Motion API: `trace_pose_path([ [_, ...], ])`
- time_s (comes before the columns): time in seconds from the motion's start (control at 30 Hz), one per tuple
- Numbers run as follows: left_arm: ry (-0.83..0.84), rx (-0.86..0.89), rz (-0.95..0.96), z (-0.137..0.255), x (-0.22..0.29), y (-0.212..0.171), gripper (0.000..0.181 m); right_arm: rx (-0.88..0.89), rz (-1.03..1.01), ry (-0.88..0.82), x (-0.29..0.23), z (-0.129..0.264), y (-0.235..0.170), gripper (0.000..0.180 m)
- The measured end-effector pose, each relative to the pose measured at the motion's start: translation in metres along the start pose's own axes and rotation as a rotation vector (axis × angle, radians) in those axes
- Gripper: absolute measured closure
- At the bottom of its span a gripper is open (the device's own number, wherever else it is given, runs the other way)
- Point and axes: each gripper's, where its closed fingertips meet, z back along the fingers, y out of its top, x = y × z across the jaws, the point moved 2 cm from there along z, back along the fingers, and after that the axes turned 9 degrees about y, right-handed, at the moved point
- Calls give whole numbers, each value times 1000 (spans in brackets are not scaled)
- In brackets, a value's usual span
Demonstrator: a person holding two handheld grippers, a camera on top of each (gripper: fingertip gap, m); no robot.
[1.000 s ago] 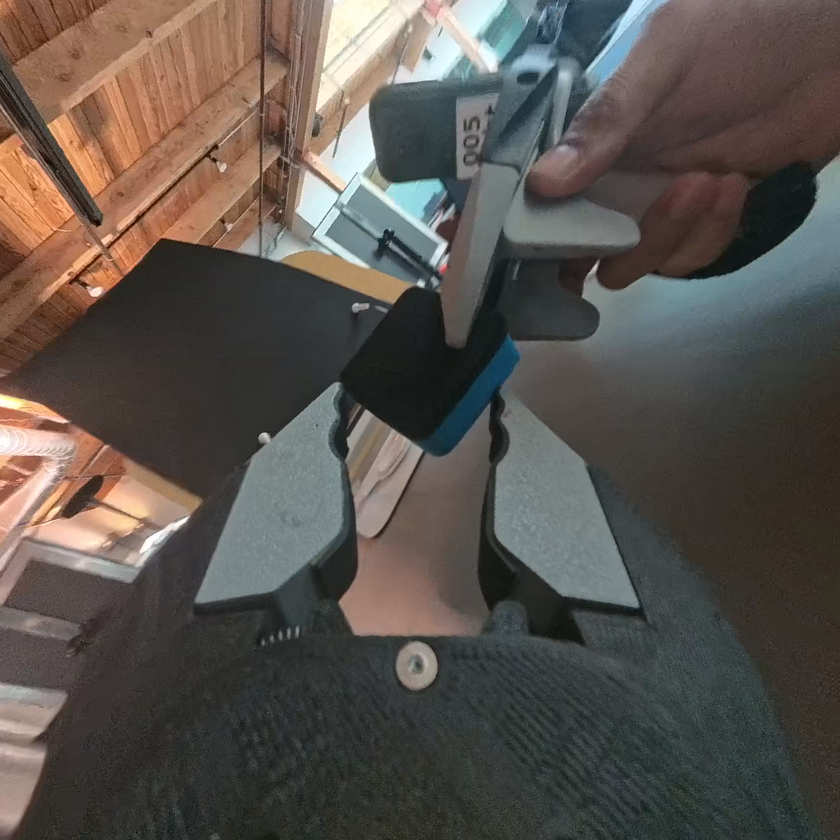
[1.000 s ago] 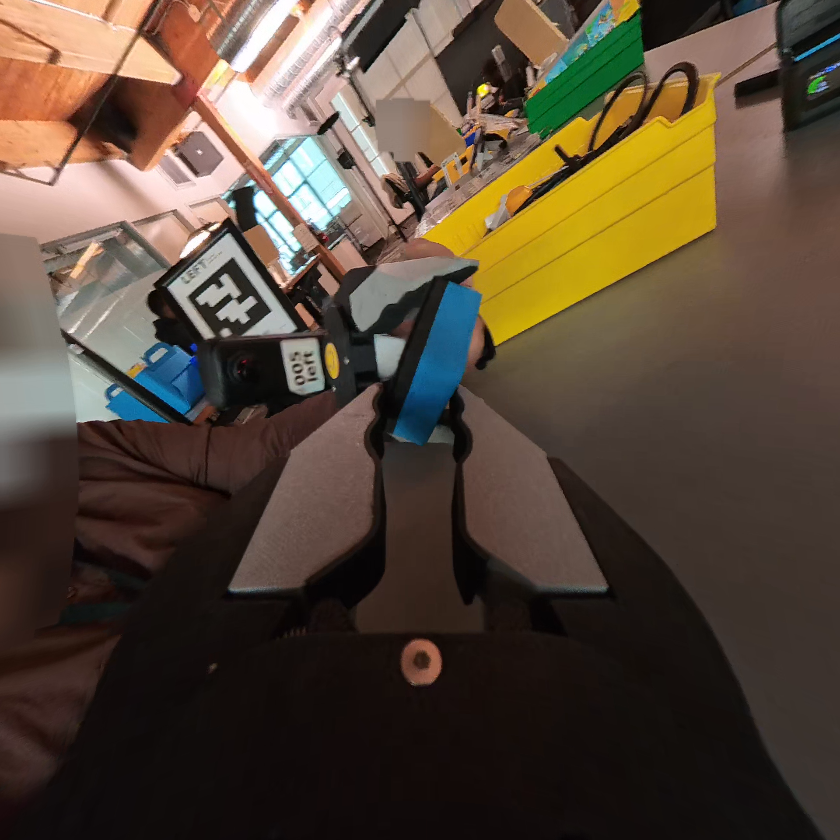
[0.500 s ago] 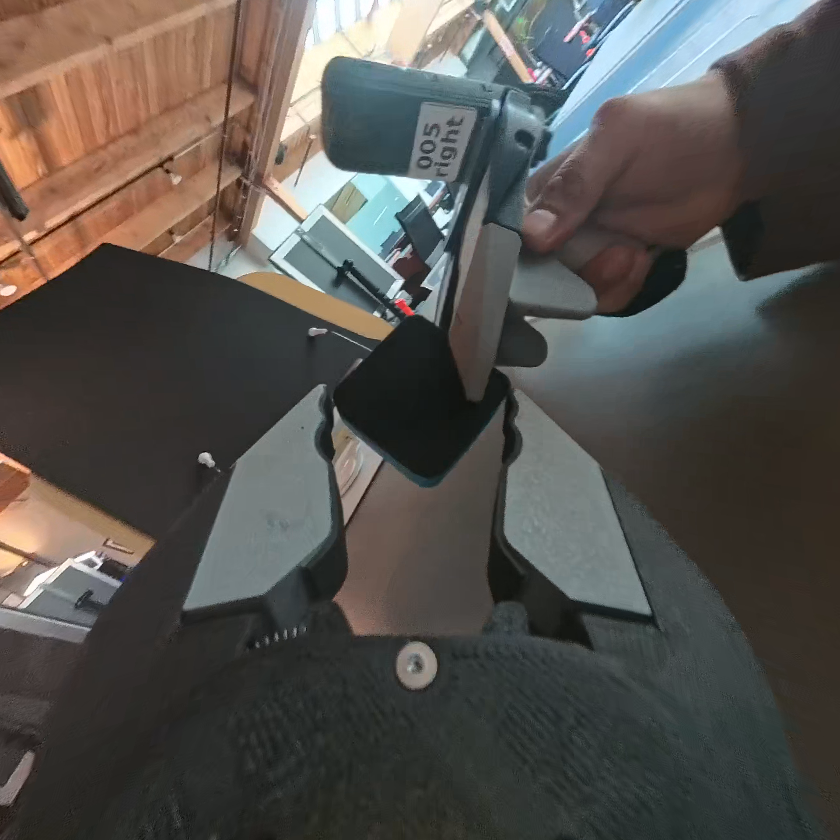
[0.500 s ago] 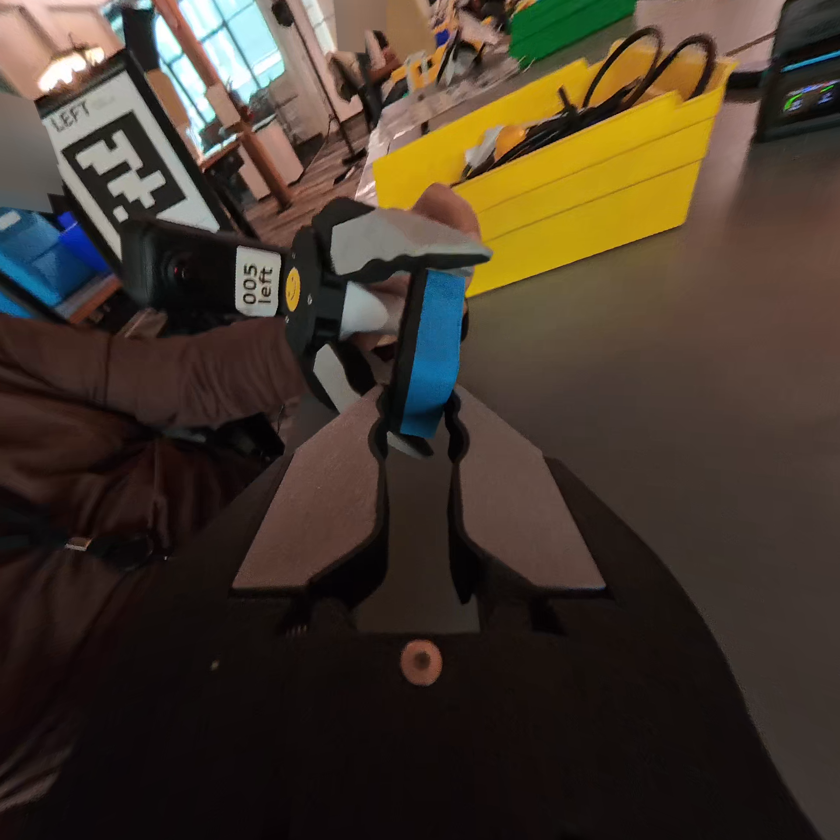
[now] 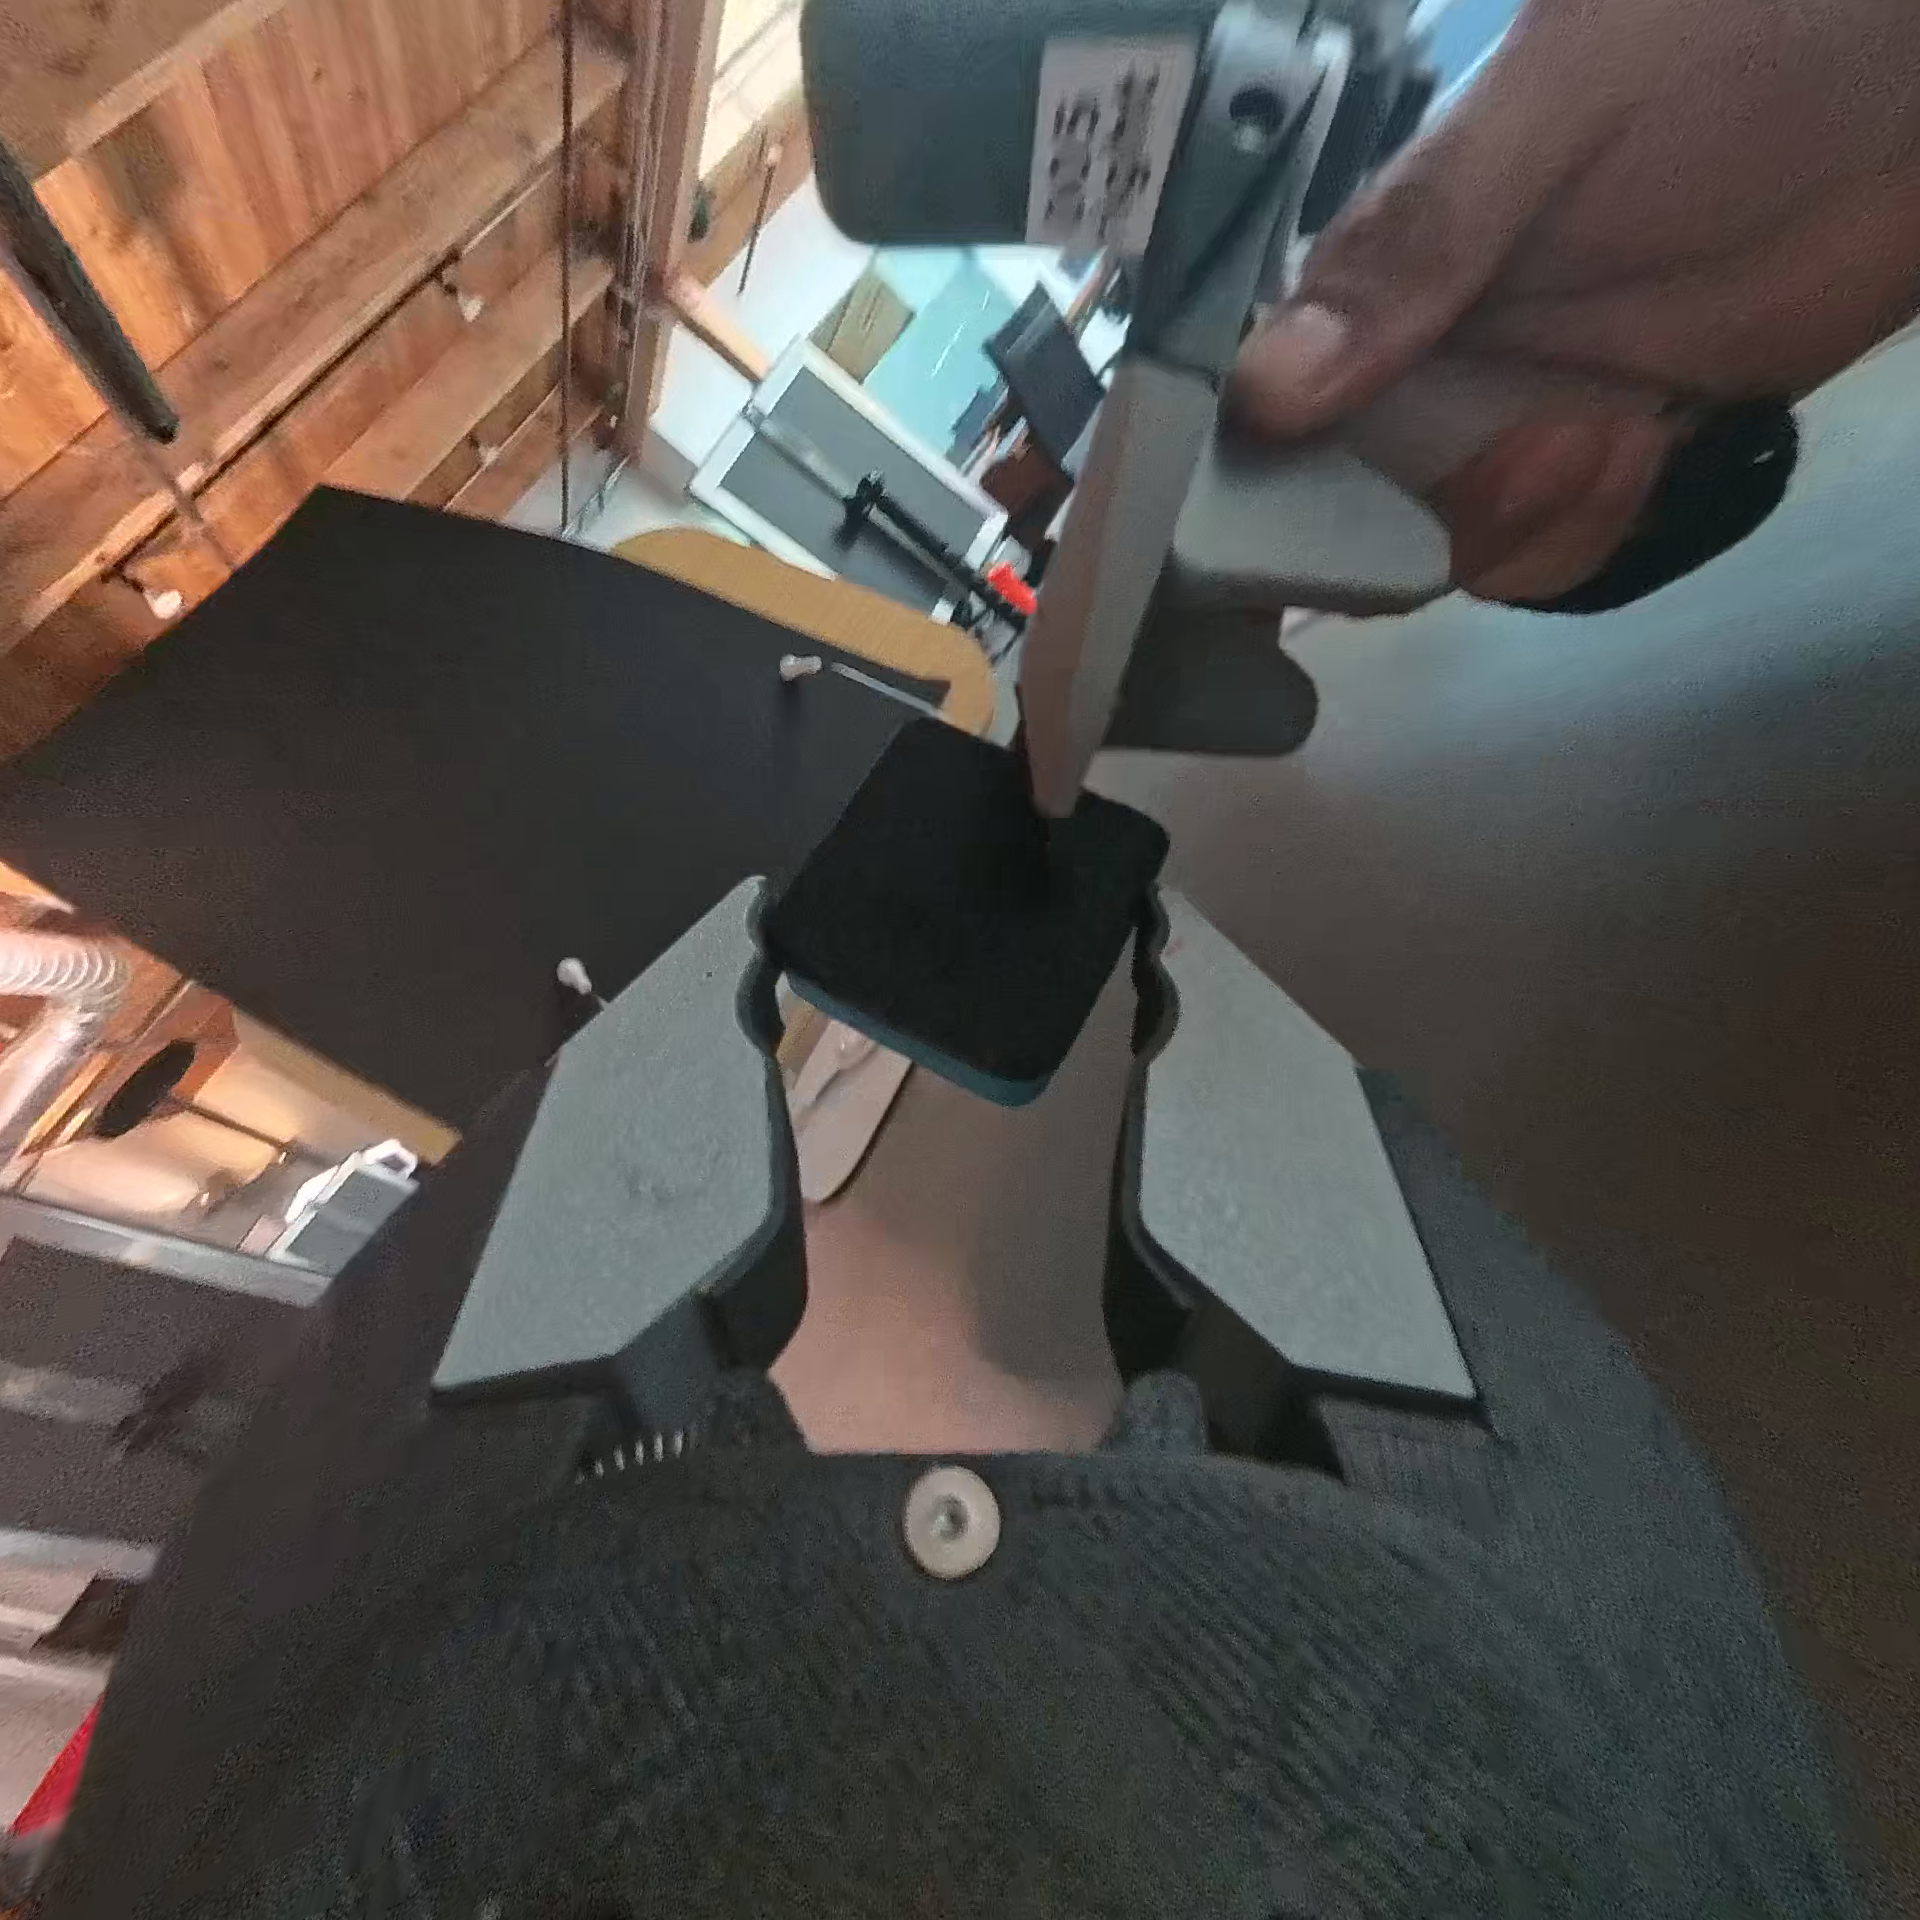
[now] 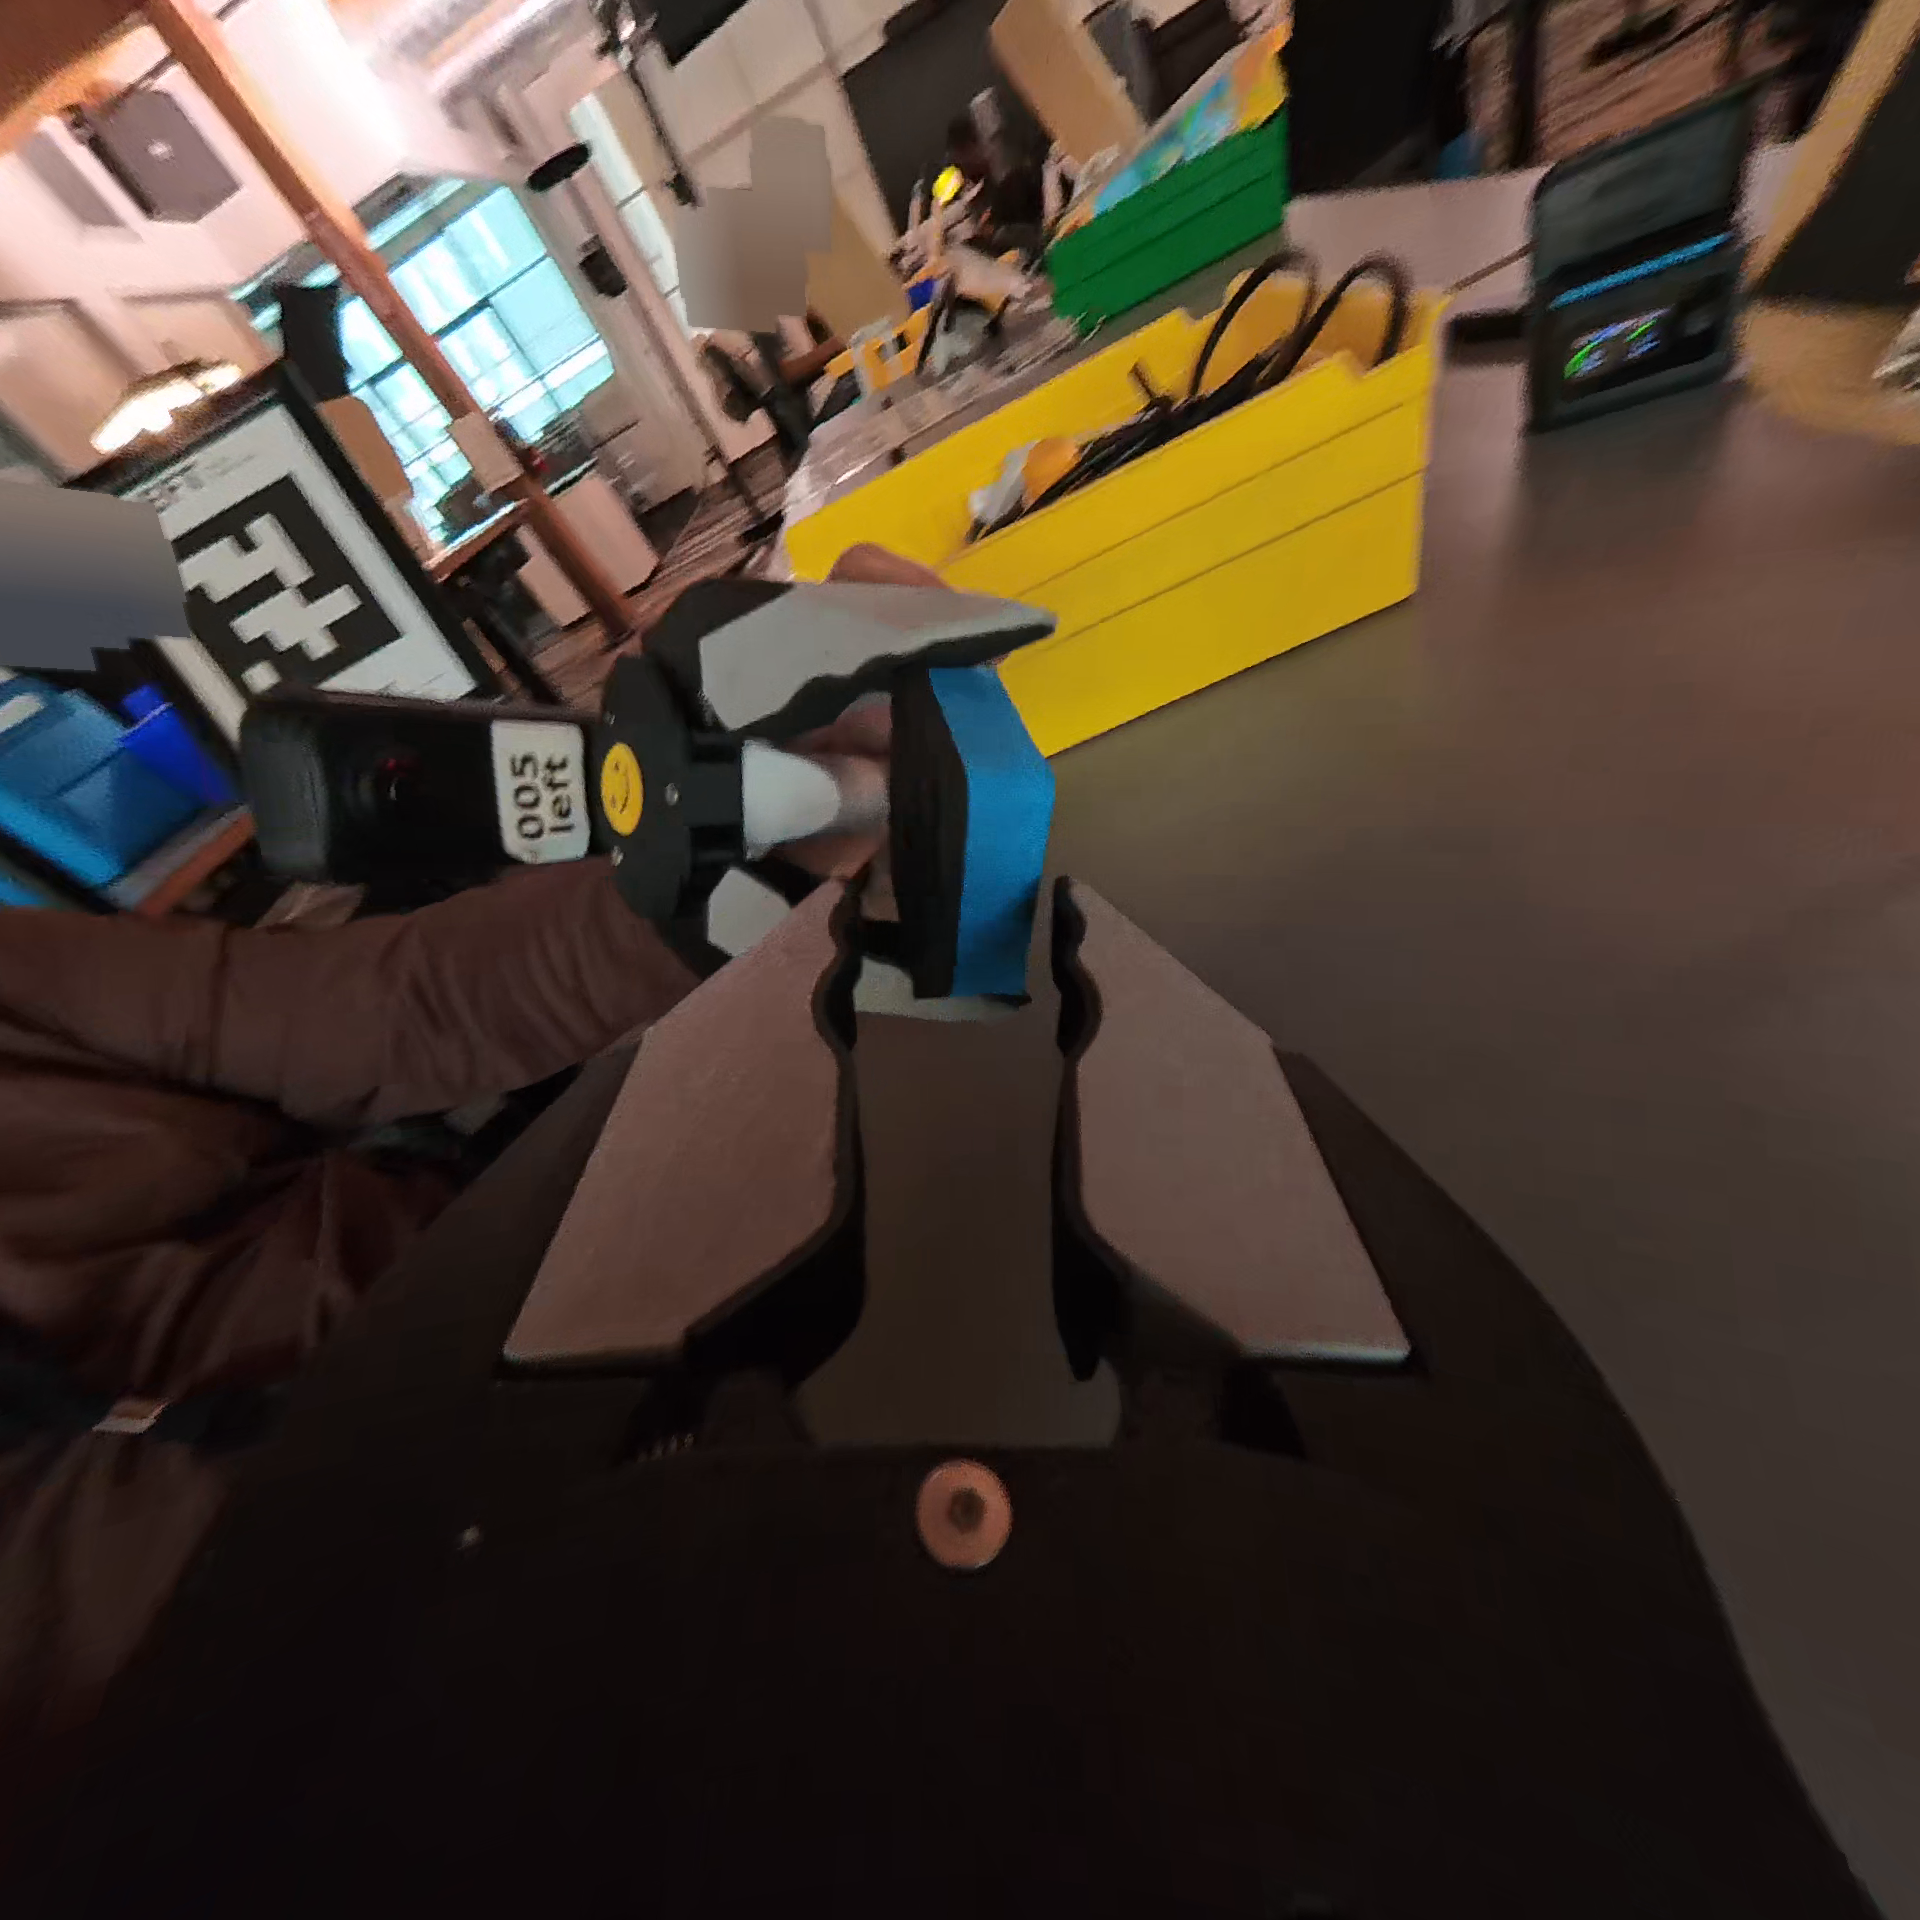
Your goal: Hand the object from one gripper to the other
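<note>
We hold a flat square pad [image 5: 935, 894] up in the air, above the desk [image 6: 1558, 935]. It is black on one side and blue on the other. Our left gripper [image 5: 954, 935] pinches it tight by two side edges, one finger on each. Our right gripper [image 6: 954, 935] has one finger by the black side and one by the blue side. It looks loose, because we can see a little gap by the black side. Our hand [image 5: 1558, 260] squeezes the handle of the right gripper.

We think the pad is right in the middle of the swap, going from right to left. The left gripper seems to have it now. Next, the right gripper should open wider and back straight away. It must not bump the pad and twist it out of the pinch.

Farther off, a yellow bin [image 6: 1195, 582] with black cables sits near the far edge of the desk. A small dark box [image 6: 1631, 270] stands by the far right corner.
</note>
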Motion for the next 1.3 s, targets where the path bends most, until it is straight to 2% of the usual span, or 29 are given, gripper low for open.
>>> trace_pose_path([
  [0.13, -18, 0, 14, -2, 6, 0, 115, 65, 80, -120, 10, 5, 11, 125],
  [0.27, -26, 37, 135, 0, 2, 9, 115, 24, 28, -19, 0, -7, 3, 119],
  [0.3, -19, 33, 129, 0, 1, 8, 115, 8, 21, 0, -2, -10, 0, 132],
  [0.33, -19, 29, 121, 0, 2, 6, 115, -19, 32, 1, -3, -12, -2, 158],
  [0.37, -16, 24, 117, 0, 2, 5, 115, -32, 64, -29, -1, -12, -2, 158],
  [0.53, -44, -33, 214, -3, 5, -4, 119, -57, 289, -238, 8, -4, 6, 160],
  [0.67, -84, -49, 357, -2, 0, -6, 124, -129, 597, -575, 23, 15, 18, 161],
  [0.73, -128, -58, 487, -1, -1, -6, 123, -176, 771, -708, 21, 20, 24, 161],
  [0.87, -187, -83, 746, -2, -9, -8, 107, -309, 1034, -876, 20, 17, 23, 160],
  [1.03, -275, -52, 1050, 1, -22, -5, 91, -421, 1203, -947, 16, 3, 19, 161],
  [1.13, -300, -52, 1055, 1, -19, -4, 89, -509, 1289, -942, 14, -14, 10, 160],
  [1.23, -254, -84, 927, 0, -15, -9, 108, -550, 1380, -976, 12, -25, 7, 161],
  [1.3, -259, -96, 869, 1, -14, -12, 120, -544, 1340, -961, 15, -25, 4, 159],
])
